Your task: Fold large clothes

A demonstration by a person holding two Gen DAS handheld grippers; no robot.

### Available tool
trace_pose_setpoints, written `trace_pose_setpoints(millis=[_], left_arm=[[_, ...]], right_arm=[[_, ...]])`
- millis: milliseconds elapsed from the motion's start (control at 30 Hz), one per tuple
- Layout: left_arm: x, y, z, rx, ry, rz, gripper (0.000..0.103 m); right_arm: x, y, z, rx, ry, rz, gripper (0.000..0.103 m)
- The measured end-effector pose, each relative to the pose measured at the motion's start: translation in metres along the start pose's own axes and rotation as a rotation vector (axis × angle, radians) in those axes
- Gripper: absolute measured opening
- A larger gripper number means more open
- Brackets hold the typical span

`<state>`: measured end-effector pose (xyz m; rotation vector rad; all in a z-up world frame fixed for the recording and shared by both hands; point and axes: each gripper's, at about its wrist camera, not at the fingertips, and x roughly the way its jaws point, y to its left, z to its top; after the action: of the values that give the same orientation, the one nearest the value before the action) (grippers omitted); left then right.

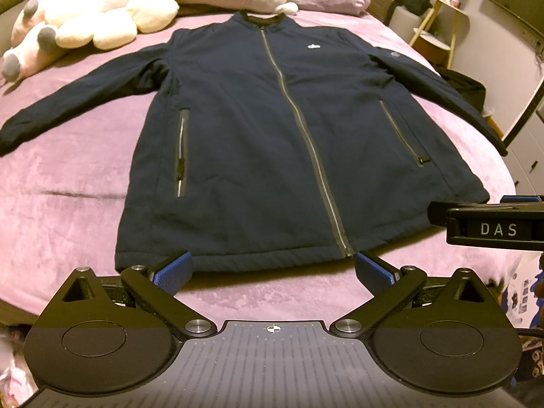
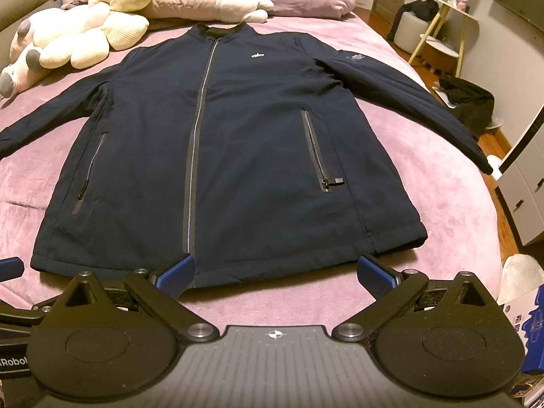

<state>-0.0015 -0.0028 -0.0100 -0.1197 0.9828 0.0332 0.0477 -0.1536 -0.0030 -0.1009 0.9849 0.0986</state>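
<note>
Navy and padded, the zip-front jacket [image 1: 272,136] lies face up and flat on the mauve bedspread [image 1: 68,187], zipped to the collar, hem toward you, both sleeves angled out to the sides. Nothing is folded yet, so your first move is probably a sleeve or a side panel.

Your left gripper [image 1: 272,272] hangs just short of the hem, fingers spread wide and holding nothing; the right gripper [image 2: 275,272] sits likewise at the hem, spread and empty, a little further toward the jacket's right pocket zip [image 2: 316,149].

Padded cloth is bulky and springs back, so pinch through both layers at the edge, not just the shell. Take the hem corner with one gripper and the shoulder on the same side with the other, and carry them across together so the fold line runs straight beside the centre zip [image 2: 199,142]. Lift only slightly; dragging will probably ruck the plush bedspread. Mind the plush toys [image 2: 68,37] close beside the collar.
</note>
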Motion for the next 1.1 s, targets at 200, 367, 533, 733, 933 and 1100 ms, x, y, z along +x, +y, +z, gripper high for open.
trace_pose_setpoints(millis=[200,367,533,733,933,1100], left_arm=[[0.0,0.0002,0.0003,0.0,0.001,-0.001,0.103],[0.0001,0.0005,0.0003,-0.001,0.002,-0.001,0.103],[0.0006,-0.0011,-0.0031,-0.002,0.004,-0.004,0.103],[0.0002,-0.0012,-0.0039,-0.005,0.006,-0.005,0.103],[0.0003,-0.0007,-0.0032,-0.004,0.007,-0.005,0.103],[0.0008,-0.0005,-0.0035,-0.012,0.009,-0.005,0.103]], right_arm=[[-0.0002,0.0,-0.0005,0.001,0.0,0.0,0.101],[-0.0004,-0.0003,-0.0011,0.004,0.0,0.0,0.101],[0.0005,-0.0011,-0.0011,0.005,0.001,0.002,0.101],[0.0008,-0.0011,-0.0015,0.007,0.002,0.002,0.101],[0.0009,-0.0014,-0.0012,0.005,0.001,0.003,0.101],[0.0017,-0.0012,-0.0011,0.005,0.001,0.006,0.101]])
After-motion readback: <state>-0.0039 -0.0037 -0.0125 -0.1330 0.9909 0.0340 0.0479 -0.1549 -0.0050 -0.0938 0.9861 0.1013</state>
